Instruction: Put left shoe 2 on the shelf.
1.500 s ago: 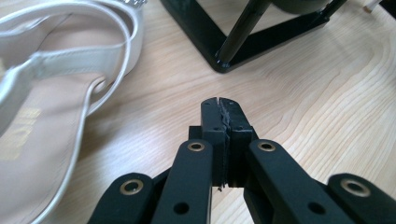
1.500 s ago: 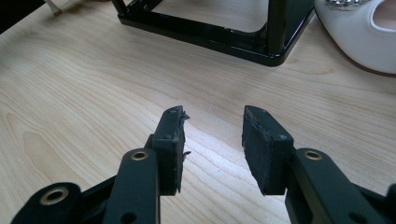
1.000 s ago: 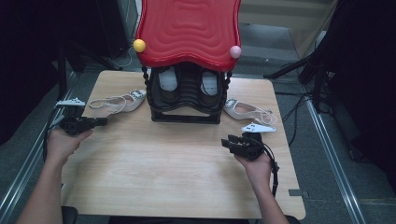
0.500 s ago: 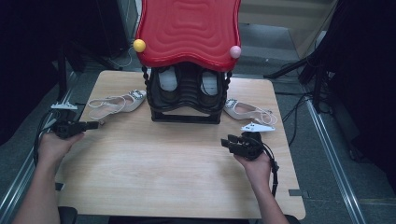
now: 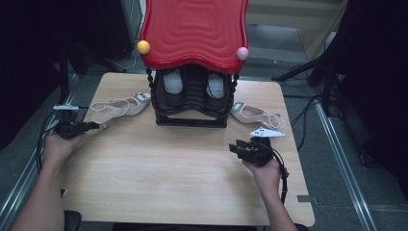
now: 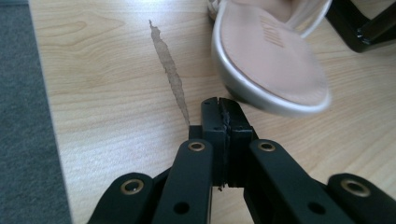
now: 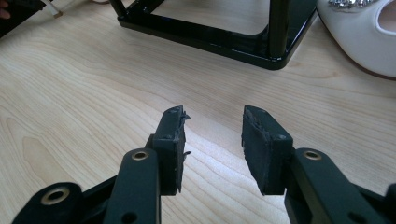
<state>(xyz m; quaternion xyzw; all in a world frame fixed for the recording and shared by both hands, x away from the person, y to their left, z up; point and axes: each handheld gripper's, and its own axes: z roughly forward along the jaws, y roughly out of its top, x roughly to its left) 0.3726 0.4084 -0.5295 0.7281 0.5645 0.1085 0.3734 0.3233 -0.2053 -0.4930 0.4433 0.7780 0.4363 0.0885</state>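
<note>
Left tongs pressed together on nothing, tips low over the wooden counter just short of the heel end of the left shoe, which lies flat on its sole left of the black rack. Right tongs stand apart and empty near the counter's right edge, below the right shoe.
</note>
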